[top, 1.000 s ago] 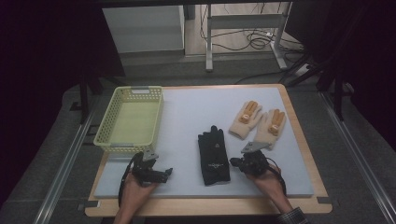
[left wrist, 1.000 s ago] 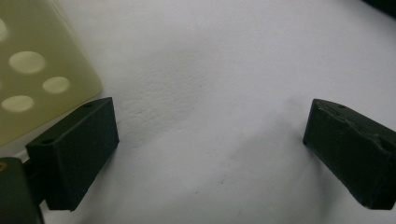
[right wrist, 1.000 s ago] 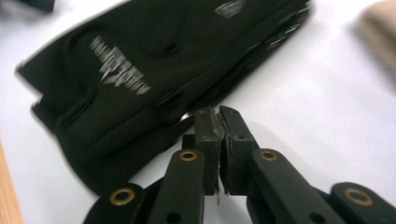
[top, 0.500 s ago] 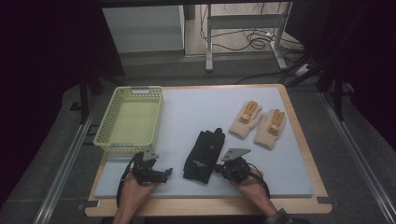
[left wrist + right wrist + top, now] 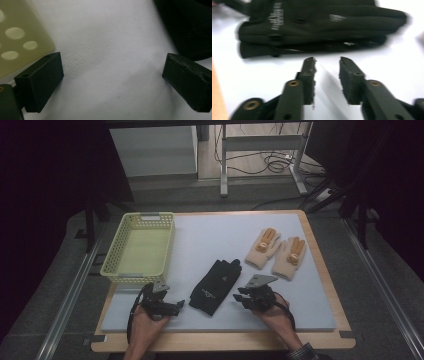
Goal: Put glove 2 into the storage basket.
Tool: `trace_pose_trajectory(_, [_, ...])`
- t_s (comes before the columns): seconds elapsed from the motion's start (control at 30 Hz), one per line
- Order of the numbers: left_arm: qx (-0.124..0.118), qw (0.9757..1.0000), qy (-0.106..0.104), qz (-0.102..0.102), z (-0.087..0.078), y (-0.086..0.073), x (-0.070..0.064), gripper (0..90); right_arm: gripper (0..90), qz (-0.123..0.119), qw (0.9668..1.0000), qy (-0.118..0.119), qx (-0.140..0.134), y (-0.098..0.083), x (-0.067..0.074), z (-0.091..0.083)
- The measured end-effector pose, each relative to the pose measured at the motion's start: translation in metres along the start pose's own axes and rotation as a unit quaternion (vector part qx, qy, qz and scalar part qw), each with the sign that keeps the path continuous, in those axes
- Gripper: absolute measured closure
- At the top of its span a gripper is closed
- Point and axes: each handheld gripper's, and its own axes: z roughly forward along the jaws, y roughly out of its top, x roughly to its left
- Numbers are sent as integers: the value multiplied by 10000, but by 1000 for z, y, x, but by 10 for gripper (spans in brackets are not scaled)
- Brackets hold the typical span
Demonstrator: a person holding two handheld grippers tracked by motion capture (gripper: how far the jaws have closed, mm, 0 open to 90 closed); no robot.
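Note:
A pair of black gloves (image 5: 215, 287) lies stacked and slanted on the white mat (image 5: 215, 240). My right gripper (image 5: 240, 297) sits just right of the cuff end. In the right gripper view its jaws (image 5: 327, 62) have just been opening; they stand a little apart with nothing between them, and the black gloves (image 5: 317, 22) lie just ahead, untouched. My left gripper (image 5: 176, 305) rests on the mat left of the gloves and is open. Its jaws (image 5: 112, 75) are wide apart over bare mat, with the black gloves (image 5: 185, 27) at the upper right.
A yellow perforated basket (image 5: 137, 247) stands at the mat's left, and its corner (image 5: 20, 37) shows near my left jaw. Two tan gloves (image 5: 275, 251) lie side by side at the right. A wooden table edge (image 5: 320, 340) frames the mat.
The black gloves slid a little left and turned to a slant while the right gripper held their cuff. That gripper has now let go, parted its jaws and drawn back to the right.

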Motion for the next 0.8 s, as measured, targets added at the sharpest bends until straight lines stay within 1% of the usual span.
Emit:
trace_pose_trajectory(0.03, [0, 10000, -1, 1, 0, 0, 0, 35, 571, 164, 9998, -138, -11, -5, -11, -8])
trace_pose_trajectory(0.13, [1, 10000, 0, 3, 0, 0, 0, 34, 507, 372, 9986, -381, -53, -14, -27, -19])
trace_pose_trajectory(0.17, [2, 10000, -3, 1, 0, 0, 0, 34, 485, 453, 9980, -439, -73, -17, -31, -23])
trace_pose_trajectory(0.2, [2, 10000, -3, 1, 0, 0, 0, 34, 485, 453, 9980, -439, -73, -17, -31, -23])
trace_pose_trajectory(0.27, [3, 10000, -4, 2, 0, 0, 0, 34, 451, 606, 9965, -557, -133, -23, -41, -31])
trace_pose_trajectory(0.33, [2, 10000, -4, -1, 0, 0, 0, 34, 415, 705, 9952, -657, -159, -29, -49, -38])
trace_pose_trajectory(0.37, [3, 10000, -6, -1, 0, 0, 0, 34, 381, 775, 9941, -739, -162, -34, -54, -43])
trace_pose_trajectory(0.57, [5, 10000, -6, -2, 0, 0, 0, 34, 284, 909, 9898, -1098, -87, -49, -68, -51])
trace_pose_trajectory(0.6, [5, 10000, -6, -2, 0, 0, 0, 34, 284, 909, 9898, -1098, -87, -49, -68, -51])
trace_pose_trajectory(0.63, [4, 10000, -7, -3, 0, 0, 0, 34, 260, 925, 9892, -1139, -3, -54, -72, -51])
trace_pose_trajectory(0.7, [4, 10000, -10, -4, 0, 0, 0, 33, 245, 937, 9886, -1180, 78, -57, -74, -50])
trace_pose_trajectory(0.73, [4, 10000, -10, -4, 0, 0, 0, 33, 245, 937, 9886, -1180, 78, -57, -74, -50])
trace_pose_trajectory(0.8, [8, 10000, -27, -5, 0, 0, 0, 30, 216, 949, 9890, -1127, 87, -57, -75, -50])
